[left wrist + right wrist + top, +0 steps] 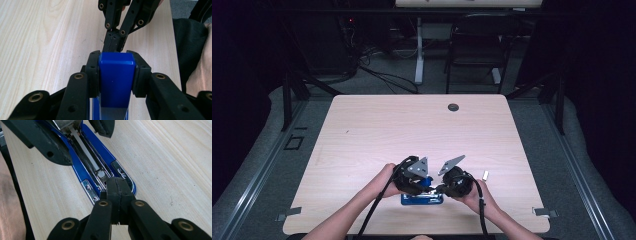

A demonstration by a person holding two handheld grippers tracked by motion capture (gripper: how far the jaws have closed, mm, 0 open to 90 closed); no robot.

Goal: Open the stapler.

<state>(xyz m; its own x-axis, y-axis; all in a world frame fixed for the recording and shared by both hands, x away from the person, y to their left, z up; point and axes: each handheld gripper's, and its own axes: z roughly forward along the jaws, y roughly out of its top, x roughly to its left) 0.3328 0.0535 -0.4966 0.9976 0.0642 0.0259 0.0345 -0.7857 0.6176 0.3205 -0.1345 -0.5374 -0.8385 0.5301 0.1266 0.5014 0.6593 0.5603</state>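
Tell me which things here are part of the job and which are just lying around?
Part of the job:
- blue stapler, opened up on the table
- left tool, clamped on the stapler's blue top
- right tool, shut, tips at the stapler's front end

Just lying around:
- small pale block on the table
- dark round cap in the tabletop
- chair behind the table

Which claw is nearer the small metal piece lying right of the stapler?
Right. The right claw is beside the metal piece; the left claw clamps the stapler, farther away.
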